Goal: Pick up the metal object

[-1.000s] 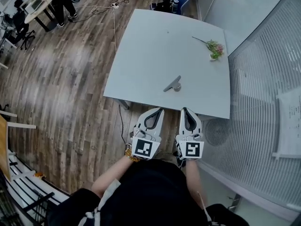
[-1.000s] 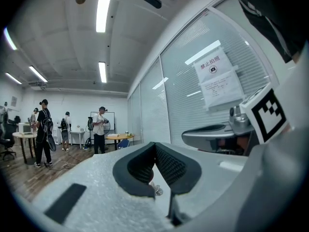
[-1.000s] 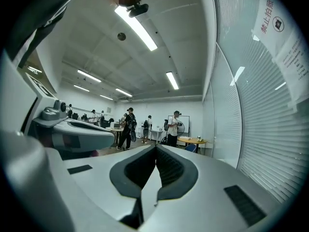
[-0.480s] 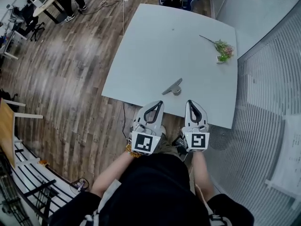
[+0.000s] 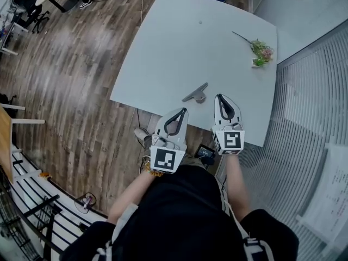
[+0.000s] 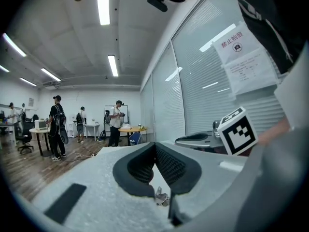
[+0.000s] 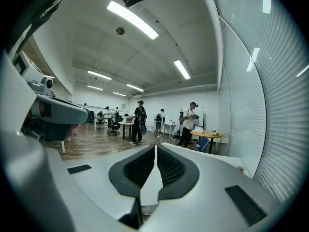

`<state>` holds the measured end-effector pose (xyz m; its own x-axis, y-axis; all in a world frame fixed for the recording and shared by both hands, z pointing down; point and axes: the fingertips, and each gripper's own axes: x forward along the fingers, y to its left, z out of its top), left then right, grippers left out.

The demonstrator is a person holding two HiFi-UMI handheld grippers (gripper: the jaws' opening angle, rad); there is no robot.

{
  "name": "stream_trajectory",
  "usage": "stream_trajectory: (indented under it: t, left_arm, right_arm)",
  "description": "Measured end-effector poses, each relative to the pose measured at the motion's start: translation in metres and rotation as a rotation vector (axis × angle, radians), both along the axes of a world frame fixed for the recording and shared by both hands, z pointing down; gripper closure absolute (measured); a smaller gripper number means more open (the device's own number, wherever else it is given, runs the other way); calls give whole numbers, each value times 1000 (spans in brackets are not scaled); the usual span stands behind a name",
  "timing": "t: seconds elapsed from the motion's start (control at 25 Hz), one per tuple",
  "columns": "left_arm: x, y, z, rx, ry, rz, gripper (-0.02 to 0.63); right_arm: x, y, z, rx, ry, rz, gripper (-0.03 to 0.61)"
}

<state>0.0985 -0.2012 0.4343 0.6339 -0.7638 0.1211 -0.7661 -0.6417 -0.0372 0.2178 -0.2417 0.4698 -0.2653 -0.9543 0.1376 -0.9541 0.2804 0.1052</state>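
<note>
Both left claw (image 5: pixel 181 111), right claw (image 5: pixel 221 97) pressed together; metal object (image 5: pixel 196 94) only in head view.

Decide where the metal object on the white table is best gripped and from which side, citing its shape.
Probably the long flat bar of the metal object, jaws across its narrow width, coming from the near table edge. The bar lies slanted and sticks out clear of the round base. The right gripper is nearest but shut, so open it first.
</note>
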Motion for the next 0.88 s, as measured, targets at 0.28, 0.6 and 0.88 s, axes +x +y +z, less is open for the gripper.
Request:
stream_trajectory:
  t: [0.28, 0.6, 0.88]
  left_arm:
    - [-18, -17, 2, 14, -10, -24, 606]
    - [-40, -28, 7, -12, -20, -99, 606]
    - [-63, -34, 10, -20, -34, -161, 606]
  right_arm:
    - [-1, -33, 32, -64, 69, -38, 558]
    - [-6, -48, 97, -220, 144, -150, 507]
    - [-16, -61, 151, -360, 179, -222, 430]
